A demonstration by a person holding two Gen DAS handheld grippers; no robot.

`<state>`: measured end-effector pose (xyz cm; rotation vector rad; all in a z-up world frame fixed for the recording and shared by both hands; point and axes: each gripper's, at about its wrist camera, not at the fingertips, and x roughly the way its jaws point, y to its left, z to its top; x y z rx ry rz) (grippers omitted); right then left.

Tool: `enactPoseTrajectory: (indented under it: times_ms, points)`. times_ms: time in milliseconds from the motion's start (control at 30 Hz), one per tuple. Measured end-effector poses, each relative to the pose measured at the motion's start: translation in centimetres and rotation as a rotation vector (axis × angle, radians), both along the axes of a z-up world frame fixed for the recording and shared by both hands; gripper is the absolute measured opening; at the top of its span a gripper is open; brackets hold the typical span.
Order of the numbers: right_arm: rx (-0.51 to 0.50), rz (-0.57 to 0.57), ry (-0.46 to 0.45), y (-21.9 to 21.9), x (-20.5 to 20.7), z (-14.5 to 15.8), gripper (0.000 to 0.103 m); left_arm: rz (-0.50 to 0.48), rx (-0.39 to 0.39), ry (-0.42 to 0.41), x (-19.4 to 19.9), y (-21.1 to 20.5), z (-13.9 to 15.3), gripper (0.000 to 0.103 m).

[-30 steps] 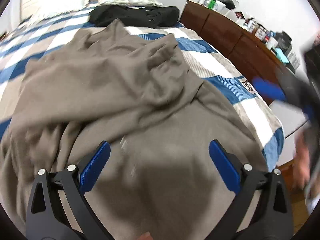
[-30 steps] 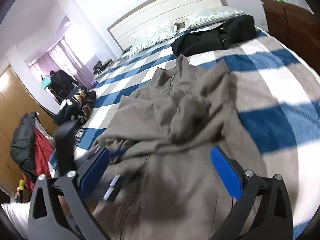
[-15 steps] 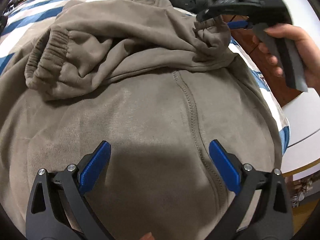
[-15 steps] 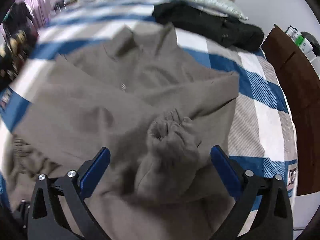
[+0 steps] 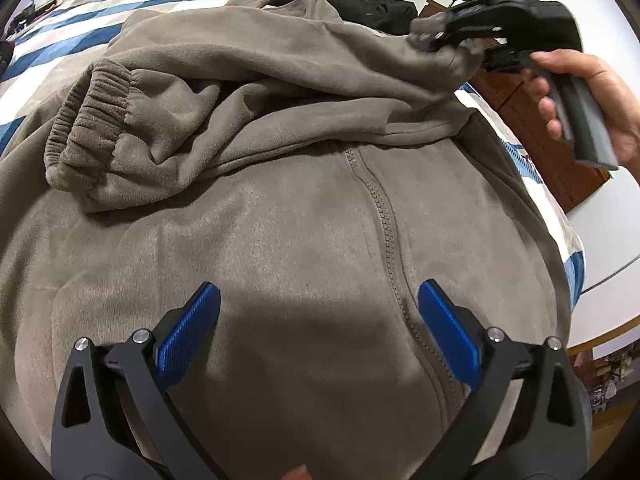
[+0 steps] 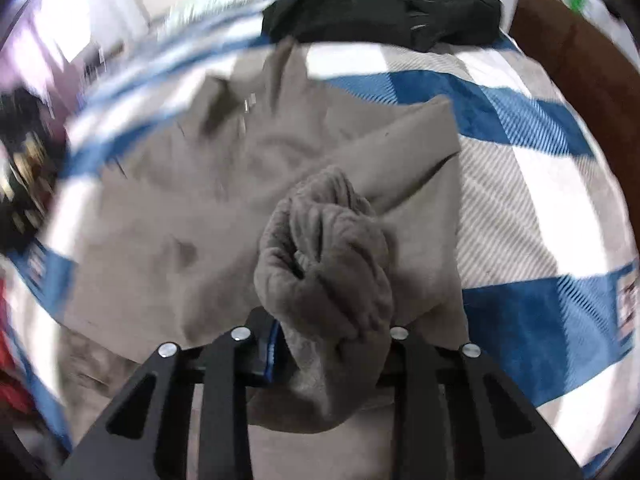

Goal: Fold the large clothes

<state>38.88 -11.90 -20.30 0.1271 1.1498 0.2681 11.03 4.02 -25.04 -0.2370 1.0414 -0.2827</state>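
Left black two-finger gripper with blue ribbed pads: jaws spread wide, nothing between them, hovering just over the lower front of the grey-brown fleece zip jacket. Lower parts of both gripper arms are cut off by the frame edge. A sliver of skin at the bottom edge; can't tell what it is.

The jacket lies spread on the blue, white and beige checked bedspread and fills most of the left wrist view. Its closed zip runs up the middle, then disappears under a sleeve folded across the chest. That sleeve's ribbed elastic cuff rests on the jacket at the left.

Right black two-finger gripper: pressed together, pinching the bunched ribbed cuff of the other sleeve. The cloth wraps over the tips, so the pads are mostly hidden; only a thin blue edge shows on the left side. In the left wrist view the same gripper sits upper right, sleeve end lifted off the bed, with the person's right hand on the grey handle, partly cut off by the lens rim.

Right wrist view is motion-blurred, worst on the left; the items there are unreadable. The jacket collar is smeared.

Far end: a black bag or garment beyond the collar, which one is unclear. Dark brown wooden dresser at the right, mostly cropped.
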Motion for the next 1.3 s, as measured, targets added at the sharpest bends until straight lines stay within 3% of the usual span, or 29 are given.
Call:
enactPoseTrajectory:
  times_ms: [67,167,300,400,433,467,533,567,733,833,1000,1167,1300]
  points:
    - [0.133,-0.051,0.008,-2.0,-0.1,0.2,0.029,-0.003,0.01,-0.012,-0.1,-0.3,-0.1,0.096]
    - [0.237,-0.113,0.049,-4.3,-1.2,-1.7,0.029,-0.008,0.017,-0.024,-0.2,-0.4,-0.1,0.096]
    - [0.31,-0.2,0.116,-6.7,-2.6,-5.7,0.03,-0.009,0.004,-0.027,-0.2,-0.1,0.0,0.096]
    - [0.332,-0.207,0.125,-7.0,-3.5,-7.4,0.04,-0.014,-0.003,-0.027,-0.4,0.1,-0.1,0.096]
    - [0.34,-0.197,0.111,-6.8,-3.9,-7.2,0.05,-0.017,-0.004,-0.026,-0.4,0.2,-0.1,0.096]
    - [0.364,-0.175,0.101,-6.6,-4.4,-6.7,0.073,-0.019,-0.006,-0.026,-0.5,0.3,0.0,0.096]
    - [0.418,-0.147,0.104,-6.4,-5.2,-5.8,0.093,-0.017,-0.014,-0.023,-0.4,0.8,0.3,0.096]
    - [0.409,-0.146,0.108,-6.3,-5.9,-5.0,0.096,-0.009,-0.014,-0.028,-0.4,1.2,0.8,0.096]
    - [0.447,-0.055,0.045,-5.0,-10.7,-1.5,0.098,0.083,-0.012,-0.033,0.3,4.3,3.0,0.096]
    - [0.513,0.021,0.063,-2.7,-12.6,-1.0,0.098,0.163,-0.03,-0.038,0.8,7.2,4.2,0.096]
    - [0.615,0.061,0.184,2.0,-12.7,-4.0,0.098,0.187,-0.059,0.027,3.0,10.0,3.3,0.096]
    - [0.656,-0.013,0.195,4.2,-11.1,-7.3,0.098,0.2,0.004,0.046,6.0,10.9,1.5,0.096]
    - [0.66,-0.073,0.17,4.6,-9.8,-8.4,0.098,0.249,0.004,0.05,8.0,11.9,0.8,0.096]
